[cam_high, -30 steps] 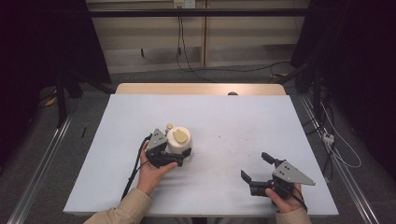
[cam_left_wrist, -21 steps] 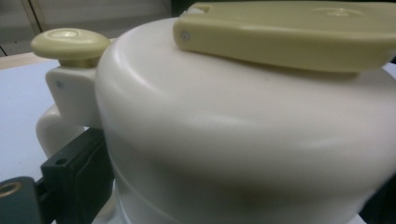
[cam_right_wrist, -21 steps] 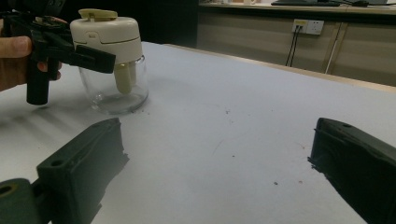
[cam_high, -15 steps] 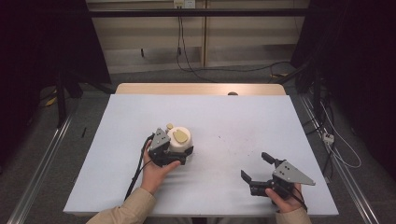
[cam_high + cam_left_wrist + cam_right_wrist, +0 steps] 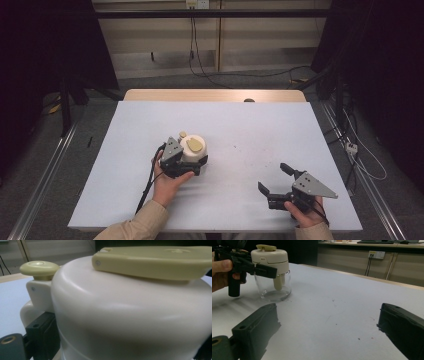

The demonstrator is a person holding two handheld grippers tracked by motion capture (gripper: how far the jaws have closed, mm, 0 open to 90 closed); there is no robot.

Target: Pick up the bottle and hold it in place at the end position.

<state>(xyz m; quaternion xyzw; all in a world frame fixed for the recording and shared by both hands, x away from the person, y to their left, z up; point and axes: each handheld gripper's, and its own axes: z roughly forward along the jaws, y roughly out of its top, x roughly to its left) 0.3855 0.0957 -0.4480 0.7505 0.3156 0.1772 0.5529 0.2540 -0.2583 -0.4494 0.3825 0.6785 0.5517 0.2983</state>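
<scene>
Chopper jar (image 5: 194, 150) sits left of table centre, your left gripper (image 5: 186, 169) clamped round its cream lid.
Plenty of bare white table (image 5: 260, 130) all round, edges well away. Glass bowl holds just its cream blade post, otherwise looks empty. No readable labels. Your right gripper (image 5: 278, 181) rests near the front edge, jaws wide, gripping nothing, well apart from jar.

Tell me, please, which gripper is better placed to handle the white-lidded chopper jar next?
Left. The left gripper already has its jaws around the chopper jar at the cream lid. The right gripper rests open near the table's front right edge, well apart from it.
</scene>
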